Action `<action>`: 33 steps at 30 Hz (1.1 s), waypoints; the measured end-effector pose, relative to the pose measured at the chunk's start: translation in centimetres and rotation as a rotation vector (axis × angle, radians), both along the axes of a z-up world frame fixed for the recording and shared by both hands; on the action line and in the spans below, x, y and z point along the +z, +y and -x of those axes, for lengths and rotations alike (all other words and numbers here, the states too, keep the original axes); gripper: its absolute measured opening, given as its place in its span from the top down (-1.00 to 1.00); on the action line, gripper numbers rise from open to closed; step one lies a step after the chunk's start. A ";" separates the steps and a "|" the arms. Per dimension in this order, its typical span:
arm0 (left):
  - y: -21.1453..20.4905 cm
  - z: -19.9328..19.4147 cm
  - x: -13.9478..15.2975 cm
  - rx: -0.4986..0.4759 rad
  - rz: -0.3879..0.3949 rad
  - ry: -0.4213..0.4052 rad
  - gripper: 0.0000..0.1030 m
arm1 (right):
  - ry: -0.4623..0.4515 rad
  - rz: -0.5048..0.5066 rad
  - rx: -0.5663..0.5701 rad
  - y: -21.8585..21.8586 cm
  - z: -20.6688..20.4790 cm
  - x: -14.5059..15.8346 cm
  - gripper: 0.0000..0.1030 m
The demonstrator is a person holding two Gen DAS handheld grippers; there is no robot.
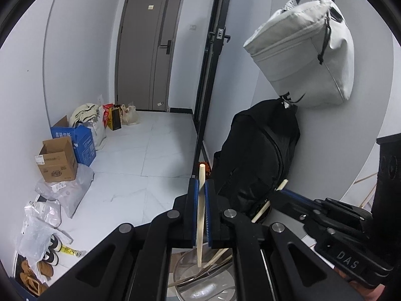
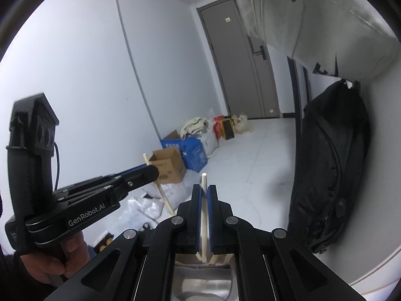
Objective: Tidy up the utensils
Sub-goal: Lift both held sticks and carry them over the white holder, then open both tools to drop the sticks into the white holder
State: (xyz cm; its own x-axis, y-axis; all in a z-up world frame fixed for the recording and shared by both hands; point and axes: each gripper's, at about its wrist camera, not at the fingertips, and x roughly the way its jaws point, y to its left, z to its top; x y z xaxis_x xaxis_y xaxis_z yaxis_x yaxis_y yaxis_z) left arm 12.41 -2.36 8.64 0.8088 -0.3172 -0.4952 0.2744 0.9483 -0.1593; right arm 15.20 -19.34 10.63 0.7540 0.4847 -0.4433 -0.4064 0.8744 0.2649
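Observation:
My left gripper (image 1: 200, 188) is shut on a pale wooden chopstick (image 1: 201, 215) that stands upright between its blue pads; its lower end hangs over a steel utensil holder (image 1: 200, 283) with other utensils in it. My right gripper (image 2: 205, 193) is shut on a second wooden chopstick (image 2: 204, 215), also upright, above a steel container (image 2: 203, 281). The right gripper shows in the left wrist view (image 1: 288, 192) holding its chopstick (image 1: 265, 208). The left gripper shows in the right wrist view (image 2: 150, 173) with its chopstick (image 2: 163, 193).
A black backpack (image 1: 258, 155) leans on the wall under a hanging grey bag (image 1: 305, 50). Cardboard boxes (image 1: 59, 160), a blue box (image 1: 80, 140) and plastic bags (image 1: 60, 193) line the left wall. A grey door (image 1: 147, 47) stands at the far end.

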 end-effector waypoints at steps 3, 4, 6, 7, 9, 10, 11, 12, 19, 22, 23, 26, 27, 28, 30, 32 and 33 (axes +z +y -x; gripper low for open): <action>-0.3 0.0 -0.7 -0.046 -0.005 0.003 0.97 | 0.019 0.006 0.016 0.3 -0.2 -1.0 0.93; -0.5 0.0 -1.0 -0.055 -0.011 0.002 0.97 | 0.027 0.009 0.020 0.5 -0.2 -1.4 0.93; -0.8 0.0 -1.7 -0.083 -0.027 0.012 0.97 | 0.044 0.007 0.028 0.7 -0.3 -2.3 0.93; -0.8 -0.1 -1.9 -0.097 -0.023 0.019 0.97 | 0.053 0.004 0.032 0.7 -0.3 -2.7 0.92; -0.9 -0.3 -2.4 -0.100 -0.033 0.030 0.97 | 0.075 -0.002 0.029 0.6 -0.4 -3.6 0.92; -0.9 -0.4 -2.5 -0.102 -0.033 0.038 0.97 | 0.088 -0.008 0.029 0.5 -0.6 -3.9 0.92; -0.8 -0.5 -2.8 -0.106 -0.025 0.050 0.97 | 0.102 -0.016 0.029 0.3 -0.7 -4.2 0.92; -0.7 -0.7 -2.9 -0.111 -0.020 0.062 0.97 | 0.114 -0.022 0.027 0.2 -0.7 -4.5 0.92; -0.9 -1.1 -3.1 -0.185 0.016 0.122 0.95 | 0.142 -0.071 0.030 -0.8 -0.9 -5.2 0.87; -0.7 -1.2 -3.2 -0.190 0.038 0.151 0.93 | 0.141 -0.091 0.011 -1.4 -0.9 -5.0 0.86; -0.5 -1.2 -3.1 -0.187 0.039 0.166 0.92 | 0.143 -0.095 0.006 -1.6 -0.9 -4.9 0.84; -0.3 -1.1 -3.1 -0.185 0.044 0.208 0.92 | 0.152 -0.112 -0.020 -2.7 -0.6 -4.8 0.72; -0.1 -0.8 -2.9 -0.175 0.044 0.206 0.92 | 0.152 -0.114 -0.029 -3.1 -0.3 -4.7 0.71; 0.0 -0.5 -2.7 -0.166 0.043 0.200 0.92 | 0.153 -0.114 -0.036 -3.3 0.0 -4.7 0.67; 0.1 0.0 -2.6 -0.150 0.033 0.193 0.91 | 0.155 -0.113 -0.047 -3.8 0.4 -4.6 0.53; 0.1 0.6 -2.4 -0.133 0.018 0.181 0.90 | 0.151 -0.114 -0.057 -4.2 1.2 -4.5 0.47; 0.1 1.2 -2.1 -0.122 0.004 0.171 0.84 | 0.149 -0.115 -0.062 -4.4 1.7 -4.3 0.44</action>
